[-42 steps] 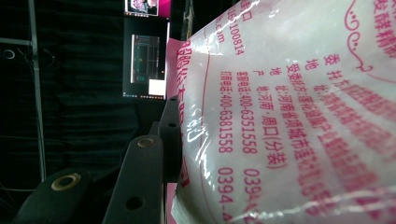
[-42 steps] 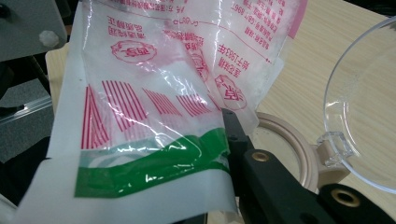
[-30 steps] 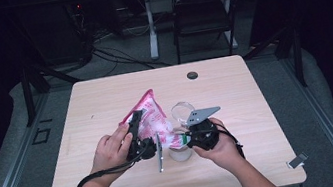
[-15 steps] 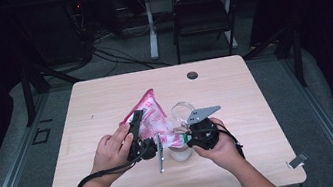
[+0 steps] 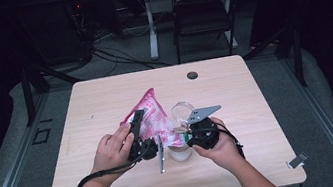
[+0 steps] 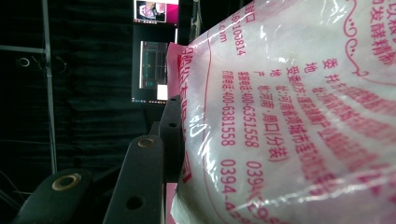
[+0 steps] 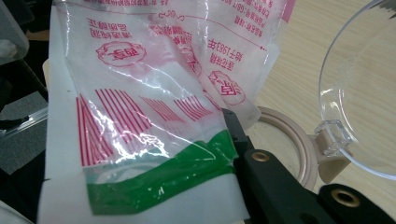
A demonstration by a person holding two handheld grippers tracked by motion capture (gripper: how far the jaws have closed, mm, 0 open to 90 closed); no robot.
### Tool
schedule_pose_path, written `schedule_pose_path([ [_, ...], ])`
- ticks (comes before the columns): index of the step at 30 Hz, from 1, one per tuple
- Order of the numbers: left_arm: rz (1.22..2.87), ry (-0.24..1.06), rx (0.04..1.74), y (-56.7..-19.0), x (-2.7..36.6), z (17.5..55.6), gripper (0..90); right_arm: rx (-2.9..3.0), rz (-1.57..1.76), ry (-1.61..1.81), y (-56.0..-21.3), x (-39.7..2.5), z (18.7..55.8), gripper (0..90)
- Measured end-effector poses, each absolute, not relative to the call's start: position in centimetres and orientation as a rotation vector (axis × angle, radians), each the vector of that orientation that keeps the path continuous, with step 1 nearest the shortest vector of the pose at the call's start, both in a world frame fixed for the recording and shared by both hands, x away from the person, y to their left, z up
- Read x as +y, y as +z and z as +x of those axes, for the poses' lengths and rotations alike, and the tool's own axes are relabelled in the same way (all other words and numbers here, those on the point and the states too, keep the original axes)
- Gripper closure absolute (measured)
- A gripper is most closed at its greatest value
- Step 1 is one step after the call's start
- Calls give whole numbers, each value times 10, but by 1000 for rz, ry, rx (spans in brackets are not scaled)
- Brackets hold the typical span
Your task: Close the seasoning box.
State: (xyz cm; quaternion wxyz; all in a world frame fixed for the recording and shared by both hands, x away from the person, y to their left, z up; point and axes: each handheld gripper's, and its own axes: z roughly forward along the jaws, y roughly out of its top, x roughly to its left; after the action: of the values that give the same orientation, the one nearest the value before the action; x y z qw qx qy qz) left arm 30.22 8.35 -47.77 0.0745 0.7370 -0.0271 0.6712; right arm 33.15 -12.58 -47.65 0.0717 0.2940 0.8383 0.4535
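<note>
Both claws pinch the pink-printed bag (image 5: 151,118): left claw (image 5: 137,128) on its body, right claw (image 5: 188,133) on the mouth end, tilted over the open jar (image 7: 285,140), lid (image 7: 359,88) flipped back. Pouring set up; contents apparently still bagged.

Both grippers are chunky black, brass-ringed screw holes along the jaws; right gripper (image 5: 196,132) carries a grey triangular plate, left gripper (image 5: 137,137) trails a black cable.
</note>
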Motion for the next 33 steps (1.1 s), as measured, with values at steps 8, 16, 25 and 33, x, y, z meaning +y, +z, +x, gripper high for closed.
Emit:
schedule_pose_path([
  [8,2208,2019,-90,-477,83,301,651,2516,895,1365,-477,-126,332,900],
  [16,2196,2019,-99,-477,82,301,651,2506,906,1376,-478,-126,332,900],
  [25,2199,2024,-96,-476,80,300,652,2507,911,1375,-478,-127,333,900],
  [33,2184,2016,-102,-476,80,301,652,2507,915,1371,-479,-128,334,900],
])
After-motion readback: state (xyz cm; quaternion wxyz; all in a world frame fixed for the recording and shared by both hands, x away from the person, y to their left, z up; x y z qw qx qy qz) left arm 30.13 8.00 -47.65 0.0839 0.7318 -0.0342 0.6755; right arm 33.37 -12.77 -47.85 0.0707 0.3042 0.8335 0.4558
